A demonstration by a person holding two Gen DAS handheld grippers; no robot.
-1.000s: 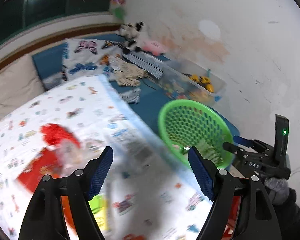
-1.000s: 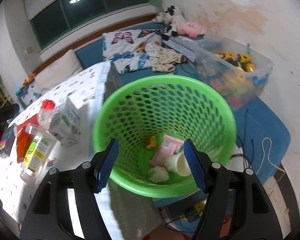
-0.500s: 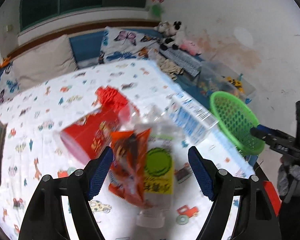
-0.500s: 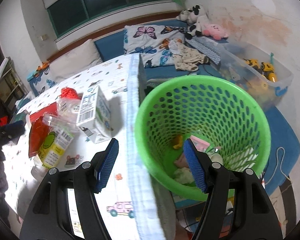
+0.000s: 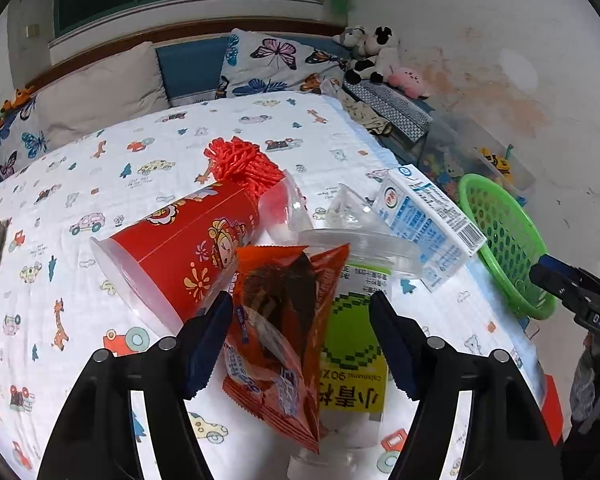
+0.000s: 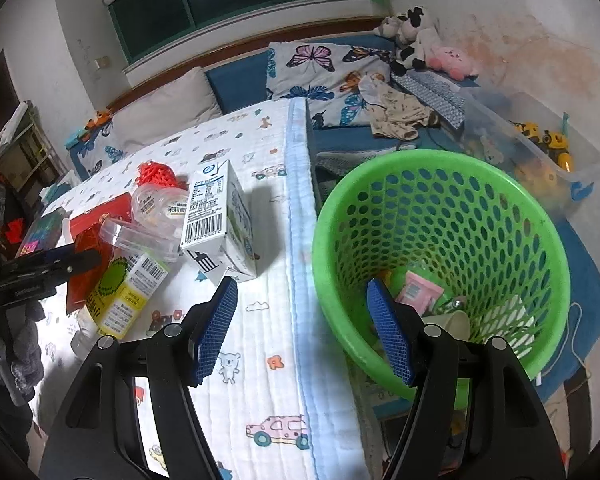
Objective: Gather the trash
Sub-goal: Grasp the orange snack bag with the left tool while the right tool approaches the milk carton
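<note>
Orange snack wrapper [image 5: 284, 344] lies on the patterned tablecloth [image 5: 100, 184], propped against a red cup [image 5: 180, 256] and a yellow-green bottle [image 5: 354, 356], with a clear tub [image 5: 360, 248] and a milk carton [image 5: 428, 224] just behind. The left gripper [image 5: 302, 340] hangs over the wrapper, which sits between its blue pads [image 5: 208, 344]; the jaws have just been closing but do not yet press it. Off the table edge stands the green basket [image 6: 420, 184], holding a pink packet [image 6: 418, 294] and a paper cup [image 6: 456, 324]. The right gripper [image 6: 304, 330] hovers at that edge, jaws apart and empty.
</note>
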